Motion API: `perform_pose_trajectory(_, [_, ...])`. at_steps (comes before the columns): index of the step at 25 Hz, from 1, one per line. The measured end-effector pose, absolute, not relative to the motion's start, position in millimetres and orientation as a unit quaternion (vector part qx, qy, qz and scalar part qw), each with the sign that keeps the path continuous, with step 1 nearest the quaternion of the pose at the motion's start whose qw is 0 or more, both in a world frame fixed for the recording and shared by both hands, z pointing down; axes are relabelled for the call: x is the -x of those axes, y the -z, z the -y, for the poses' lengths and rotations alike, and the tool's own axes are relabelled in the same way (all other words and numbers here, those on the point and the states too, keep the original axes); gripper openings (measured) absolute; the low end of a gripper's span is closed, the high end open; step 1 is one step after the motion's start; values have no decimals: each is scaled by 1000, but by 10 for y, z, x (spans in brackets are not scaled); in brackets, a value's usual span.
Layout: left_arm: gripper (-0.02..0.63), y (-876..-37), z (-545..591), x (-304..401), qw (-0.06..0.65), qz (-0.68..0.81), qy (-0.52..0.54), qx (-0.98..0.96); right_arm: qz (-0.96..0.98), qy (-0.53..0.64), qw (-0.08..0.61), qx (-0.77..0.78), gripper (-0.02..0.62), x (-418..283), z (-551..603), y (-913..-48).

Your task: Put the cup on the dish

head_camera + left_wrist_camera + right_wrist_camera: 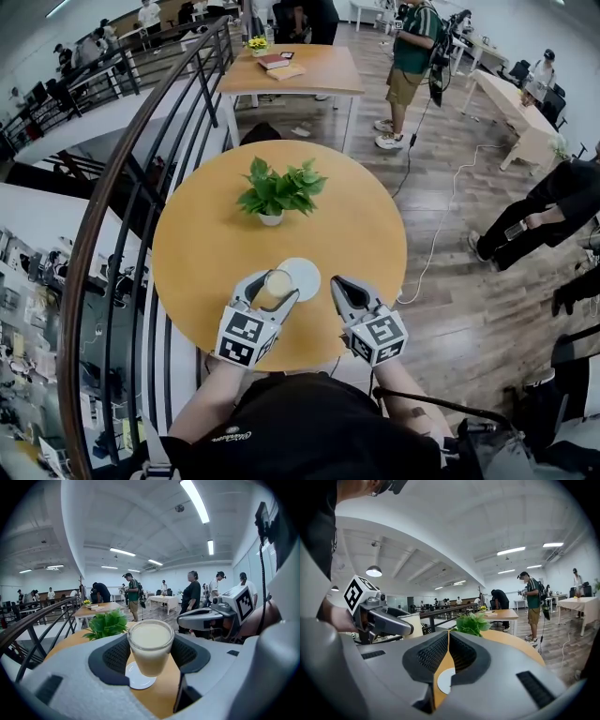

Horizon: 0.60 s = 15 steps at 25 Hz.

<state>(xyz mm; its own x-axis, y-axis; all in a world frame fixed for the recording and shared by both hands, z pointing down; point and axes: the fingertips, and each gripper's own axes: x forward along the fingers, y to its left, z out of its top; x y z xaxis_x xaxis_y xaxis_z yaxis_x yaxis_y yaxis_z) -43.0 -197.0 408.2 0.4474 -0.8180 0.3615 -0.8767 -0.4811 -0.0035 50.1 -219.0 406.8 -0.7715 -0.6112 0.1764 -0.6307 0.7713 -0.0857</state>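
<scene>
A clear cup (278,280) full of a creamy drink is clamped between the jaws of my left gripper (274,287), at the near left edge of the white dish (305,277) on the round wooden table (206,253). In the left gripper view the cup (151,654) fills the gap of the left gripper (151,641), and the dish (137,678) lies just under and beyond its base. My right gripper (339,285) stands to the right of the dish, shut and empty. In the right gripper view, the right gripper (449,637) shows the dish (446,681) through a thin slit.
A green plant in a white pot (274,194) stands at the table's middle, beyond the dish. A dark metal railing (141,169) runs along the table's left side. A second table with books (291,70) and several people stand farther off.
</scene>
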Motion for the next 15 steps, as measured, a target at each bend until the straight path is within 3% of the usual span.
perform_pose_trajectory(15, [267, -4273, 1956, 715, 104, 493, -176, -846, 932, -85, 87, -341, -3, -250, 2133, -4235])
